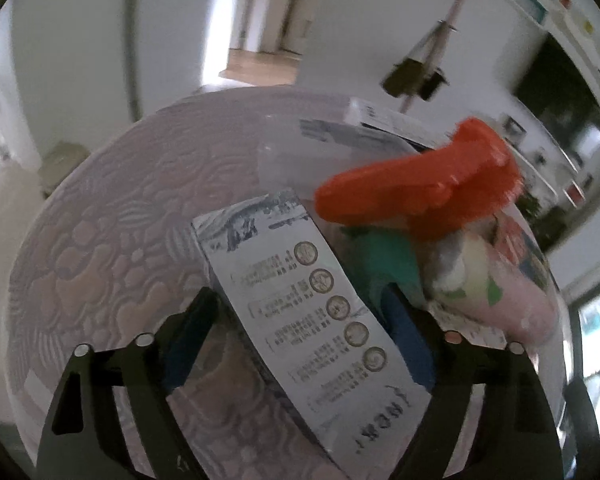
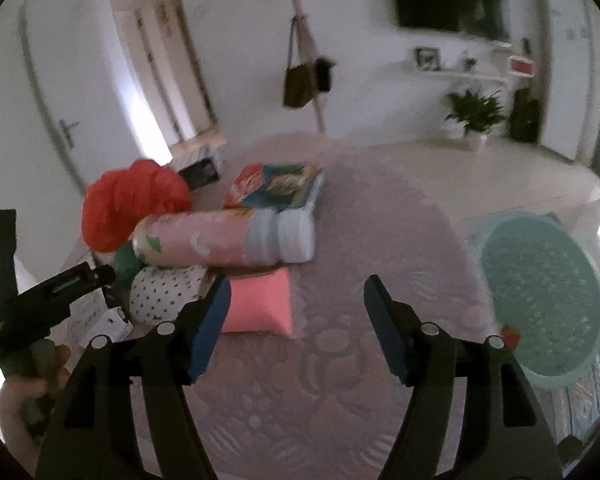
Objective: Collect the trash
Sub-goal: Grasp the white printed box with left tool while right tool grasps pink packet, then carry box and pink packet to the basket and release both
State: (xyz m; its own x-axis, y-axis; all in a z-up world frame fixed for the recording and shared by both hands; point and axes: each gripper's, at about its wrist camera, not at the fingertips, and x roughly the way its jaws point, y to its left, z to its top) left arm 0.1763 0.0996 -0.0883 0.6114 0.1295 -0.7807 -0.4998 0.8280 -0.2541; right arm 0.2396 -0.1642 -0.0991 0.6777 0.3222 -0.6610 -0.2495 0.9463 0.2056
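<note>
Your left claw (image 1: pixel 296 344) straddles the printed carton (image 1: pixel 308 320), jaws apart, so close on it next; right claw (image 2: pixel 296 316) hangs open, empty

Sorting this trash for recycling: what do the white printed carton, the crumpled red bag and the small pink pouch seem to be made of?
White printed carton: likely coated paperboard, flat faces, crisp folded edges, printed seals.
Crumpled red bag: apparently thin plastic film, soft bunched creases.
Small pink pouch: probably smooth plastic, puffed like a pillow; blur leaves it open.
</note>
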